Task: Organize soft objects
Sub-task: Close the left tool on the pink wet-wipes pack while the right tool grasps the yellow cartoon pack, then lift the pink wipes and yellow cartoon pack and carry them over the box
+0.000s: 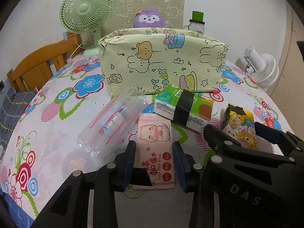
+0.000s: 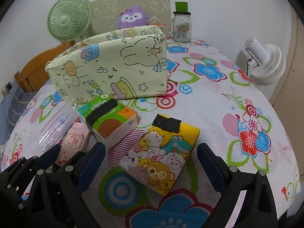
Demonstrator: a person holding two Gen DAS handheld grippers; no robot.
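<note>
Left tool (image 1: 154, 163) clamping pink wipes pack (image 1: 154, 144), yellow tissue pack (image 2: 161, 155) between right tool's (image 2: 152, 163) open pads

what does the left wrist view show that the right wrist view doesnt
Only the left wrist view shows the left gripper with its blue pads closed on the pink cat-print wipes pack, printed label readable.

Only the right wrist view shows the black tape patch on the yellow cartoon-animal tissue pack, which lies between the right gripper's open jaws, untouched.

Both share the cream cartoon-print fabric storage box, the green tissue pack banded with black tape, the clear zip bags, the purple plush toy, the green desk fan and the floral tablecloth.
</note>
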